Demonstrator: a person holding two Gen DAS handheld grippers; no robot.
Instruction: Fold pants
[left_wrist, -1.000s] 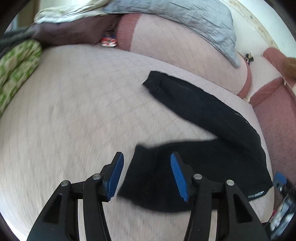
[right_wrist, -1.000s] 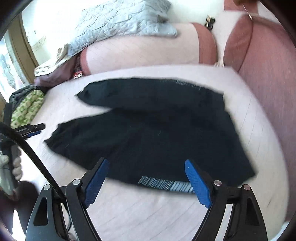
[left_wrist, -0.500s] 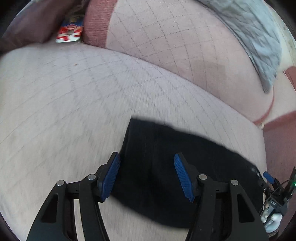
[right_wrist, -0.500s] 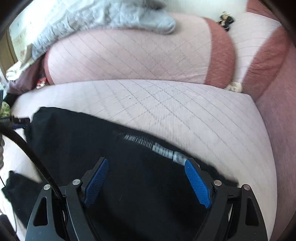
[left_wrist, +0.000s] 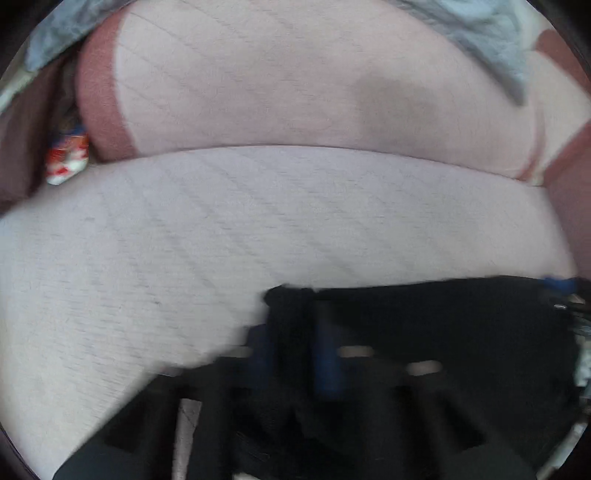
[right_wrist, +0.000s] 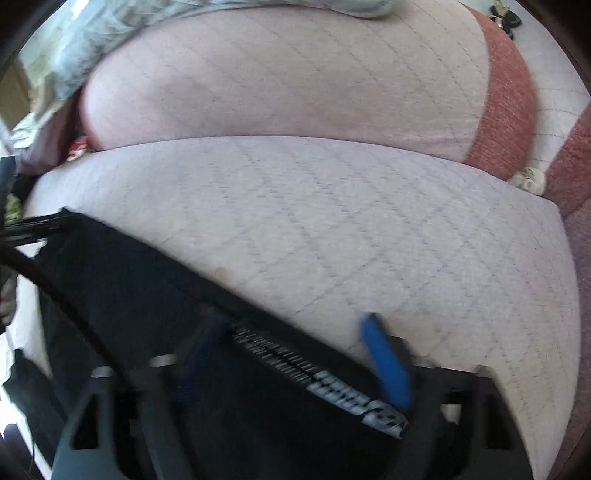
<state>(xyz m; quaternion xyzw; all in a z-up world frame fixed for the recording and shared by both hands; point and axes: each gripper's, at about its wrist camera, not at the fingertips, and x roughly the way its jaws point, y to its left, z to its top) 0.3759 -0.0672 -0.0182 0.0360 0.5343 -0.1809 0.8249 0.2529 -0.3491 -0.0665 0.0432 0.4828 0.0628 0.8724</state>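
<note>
Black pants (right_wrist: 140, 302) lie on a quilted sofa seat (right_wrist: 332, 206), near its front edge. Left gripper (left_wrist: 295, 354) fingers are clamped on a leg cuff; right gripper (right_wrist: 295, 362) fingers are closing around the waistband. Folding looks barely begun.

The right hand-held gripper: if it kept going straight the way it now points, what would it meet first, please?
Most likely the black pants: the waistband lies between the closing jaws of the right hand-held gripper, with the sofa seat just beneath. Blur leaves the remaining gap unclear.
</note>
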